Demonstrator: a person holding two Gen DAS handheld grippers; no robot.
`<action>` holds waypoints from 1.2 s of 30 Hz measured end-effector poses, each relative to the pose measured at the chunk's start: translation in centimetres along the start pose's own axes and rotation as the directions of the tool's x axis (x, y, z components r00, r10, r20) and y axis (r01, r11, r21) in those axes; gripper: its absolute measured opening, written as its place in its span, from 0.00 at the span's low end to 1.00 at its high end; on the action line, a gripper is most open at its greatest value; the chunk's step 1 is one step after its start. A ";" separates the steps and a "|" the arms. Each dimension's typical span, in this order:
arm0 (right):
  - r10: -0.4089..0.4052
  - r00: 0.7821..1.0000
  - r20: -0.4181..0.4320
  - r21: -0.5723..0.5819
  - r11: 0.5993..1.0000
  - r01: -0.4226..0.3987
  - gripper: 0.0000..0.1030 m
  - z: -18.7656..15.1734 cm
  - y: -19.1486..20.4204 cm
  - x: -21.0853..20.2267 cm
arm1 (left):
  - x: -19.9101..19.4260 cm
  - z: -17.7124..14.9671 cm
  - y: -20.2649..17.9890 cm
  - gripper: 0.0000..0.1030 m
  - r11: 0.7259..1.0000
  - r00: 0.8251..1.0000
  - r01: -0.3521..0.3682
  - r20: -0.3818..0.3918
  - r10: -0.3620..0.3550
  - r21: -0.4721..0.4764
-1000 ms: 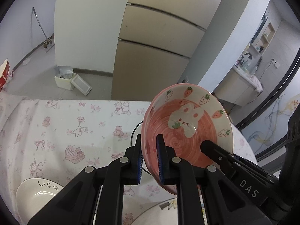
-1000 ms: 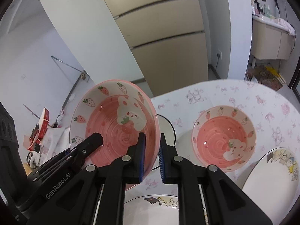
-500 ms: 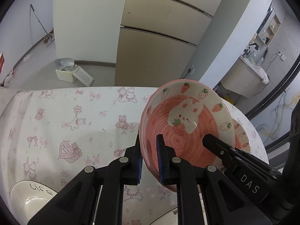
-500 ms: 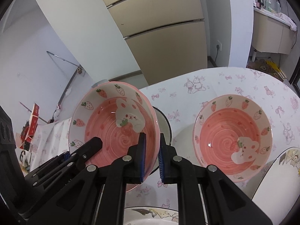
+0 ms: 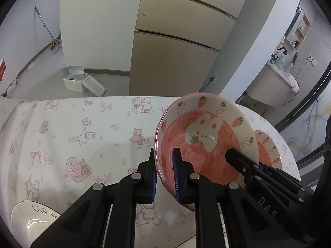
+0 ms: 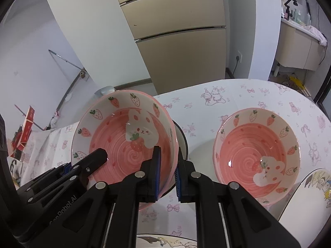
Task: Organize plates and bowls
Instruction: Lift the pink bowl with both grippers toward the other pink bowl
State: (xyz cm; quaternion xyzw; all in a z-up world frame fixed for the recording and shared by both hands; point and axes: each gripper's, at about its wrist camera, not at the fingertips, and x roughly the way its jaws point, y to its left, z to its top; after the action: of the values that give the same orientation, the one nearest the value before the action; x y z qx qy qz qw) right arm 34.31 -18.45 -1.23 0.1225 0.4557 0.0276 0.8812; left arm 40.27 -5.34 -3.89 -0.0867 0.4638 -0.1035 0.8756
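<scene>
A pink strawberry-and-bunny bowl [image 5: 204, 142] is held in the air by both grippers. My left gripper [image 5: 165, 175] is shut on its left rim. My right gripper [image 6: 167, 171] is shut on its right rim; the same bowl shows in the right wrist view [image 6: 124, 140]. Each view also shows the other gripper's fingers [image 5: 244, 163] [image 6: 91, 161] on the bowl. A second matching pink bowl [image 6: 256, 153] sits on the table to the right; its edge peeks out behind the held bowl in the left wrist view [image 5: 269, 150].
The table has a white cloth with pink prints [image 5: 82, 140]. A white bowl marked "life" [image 5: 33, 221] sits at front left. A cartoon plate [image 6: 310, 196] lies at right, another plate [image 6: 165, 241] at the front edge. A dark-rimmed white dish [image 6: 182, 140] lies behind the held bowl.
The held bowl and both grippers have shifted right and lower toward the second pink bowl, which now looks larger and nearer in the right wrist view.
</scene>
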 end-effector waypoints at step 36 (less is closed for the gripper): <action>-0.070 0.997 -0.027 -0.045 0.997 0.069 0.12 0.1 -0.3 0.2 | 0.1 -0.5 -1.1 0.14 0.999 0.999 -0.031 0.040 0.030 0.038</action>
State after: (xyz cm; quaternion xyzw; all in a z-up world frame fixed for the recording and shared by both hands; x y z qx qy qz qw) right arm 34.47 -18.71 -1.46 0.0866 0.4715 0.0087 0.8776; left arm 39.77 -6.44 -3.98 -0.0648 0.4455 -0.0974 0.8876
